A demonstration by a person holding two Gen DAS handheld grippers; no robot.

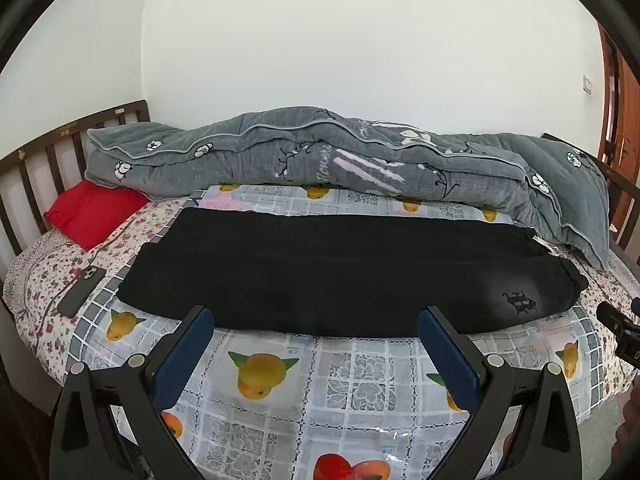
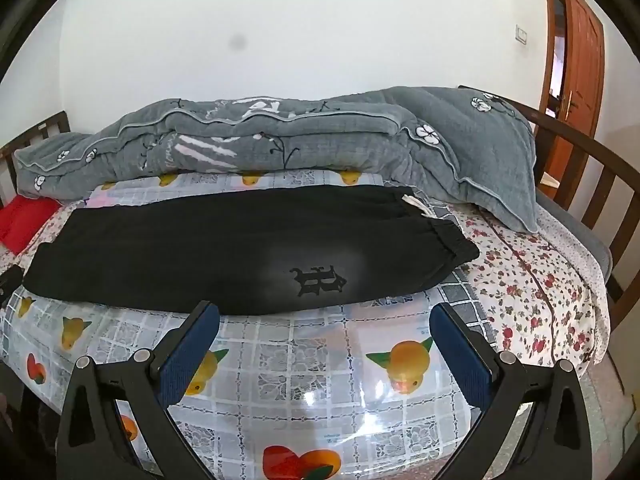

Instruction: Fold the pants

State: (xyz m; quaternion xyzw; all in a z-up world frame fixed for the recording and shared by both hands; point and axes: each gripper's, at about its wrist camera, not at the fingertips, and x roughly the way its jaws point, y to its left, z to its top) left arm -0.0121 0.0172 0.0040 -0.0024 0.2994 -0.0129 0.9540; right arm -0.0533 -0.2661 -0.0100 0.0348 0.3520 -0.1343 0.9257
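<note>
Black pants (image 1: 340, 272) lie flat across the bed on a fruit-print plastic cover (image 1: 352, 392), legs one over the other, waistband at the right, leg ends at the left. A dark logo (image 1: 520, 302) sits near the waistband. They also show in the right wrist view (image 2: 224, 256). My left gripper (image 1: 316, 320) is open and empty, just short of the pants' near edge. My right gripper (image 2: 324, 316) is open and empty, just short of the near edge by the logo (image 2: 318, 280). The right gripper's body shows at the left wrist view's right edge (image 1: 618, 322).
A rolled grey quilt (image 1: 320, 152) lies behind the pants along the wall. A red pillow (image 1: 94, 212) and a dark phone (image 1: 82, 292) lie at the left. Wooden bed rails (image 2: 592, 168) stand at both ends. A door (image 2: 580, 52) is at the far right.
</note>
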